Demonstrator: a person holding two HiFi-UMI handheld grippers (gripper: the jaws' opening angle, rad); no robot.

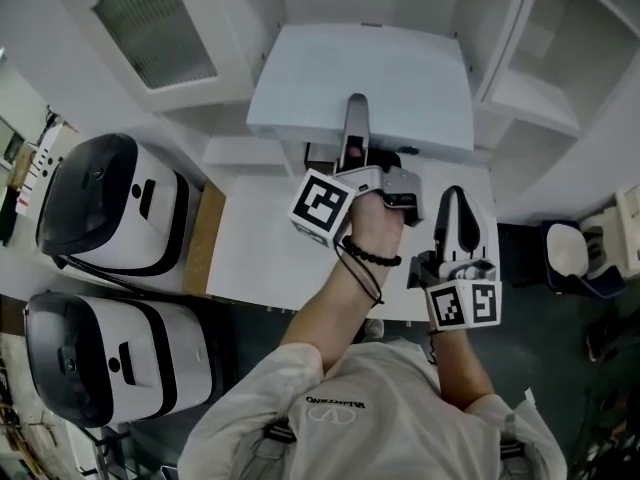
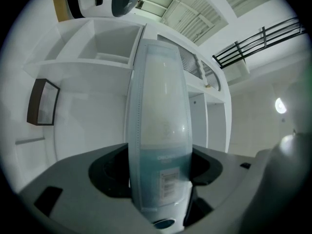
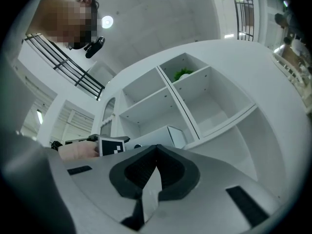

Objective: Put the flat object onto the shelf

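The flat object (image 2: 158, 130) is a thin pale blue and white packet with a barcode label. It stands on edge between the jaws of my left gripper (image 2: 158, 179), which is shut on it. In the head view my left gripper (image 1: 355, 108) reaches forward over the white shelf board (image 1: 400, 78), and the packet itself is hard to make out there. My right gripper (image 1: 455, 203) hangs back to the right, above the white counter (image 1: 260, 258). Its jaws (image 3: 156, 150) meet with nothing between them. White shelf compartments (image 3: 195, 101) fill the right gripper view.
Two white and black appliances (image 1: 100, 203) (image 1: 110, 353) stand at the left, beside a wooden board (image 1: 202, 238). Open white cabinet compartments (image 1: 540, 78) rise at the right. Something green (image 3: 183, 73) sits in one upper compartment. A dark-framed panel (image 2: 43, 101) hangs on the shelf wall.
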